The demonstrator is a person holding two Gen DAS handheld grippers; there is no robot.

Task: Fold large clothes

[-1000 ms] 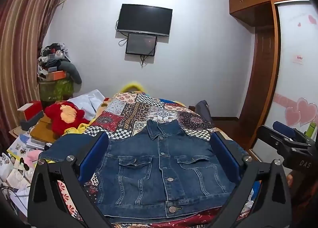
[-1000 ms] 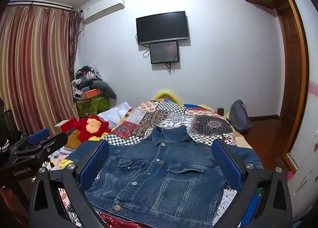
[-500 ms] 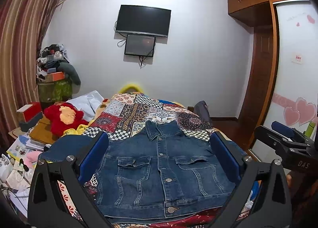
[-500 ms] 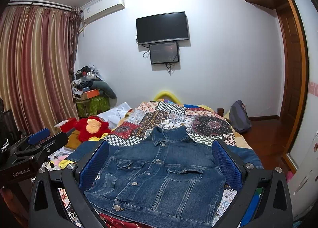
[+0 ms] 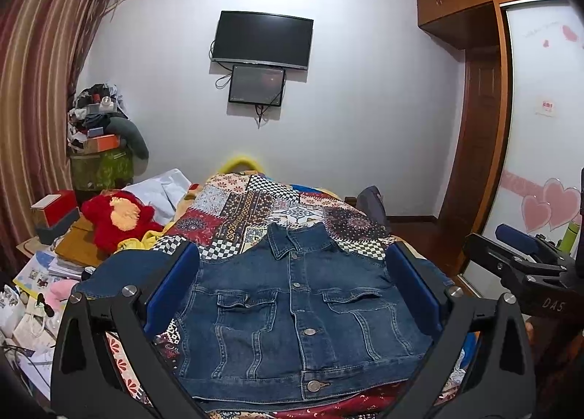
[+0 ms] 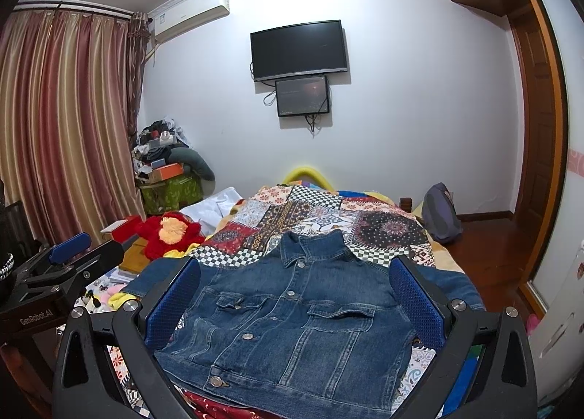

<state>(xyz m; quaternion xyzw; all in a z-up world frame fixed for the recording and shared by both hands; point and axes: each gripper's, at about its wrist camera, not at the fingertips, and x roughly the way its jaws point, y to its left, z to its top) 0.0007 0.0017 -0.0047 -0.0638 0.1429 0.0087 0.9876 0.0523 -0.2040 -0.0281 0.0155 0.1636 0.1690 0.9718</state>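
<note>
Lying flat, buttoned on patchwork bedspread [image 5: 233,214]: denim jacket [image 5: 292,316]; left gripper [image 5: 292,287], right gripper [image 6: 292,294] wide, empty, above hem.

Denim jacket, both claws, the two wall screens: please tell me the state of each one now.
Denim jacket: spread flat on the patchwork quilt, front up, buttoned, sleeves out to the sides, not yet folded.
Left claw: open, holding nothing.
Right claw: open, holding nothing.
Television: dark.
Small screen under it: dim.
</note>
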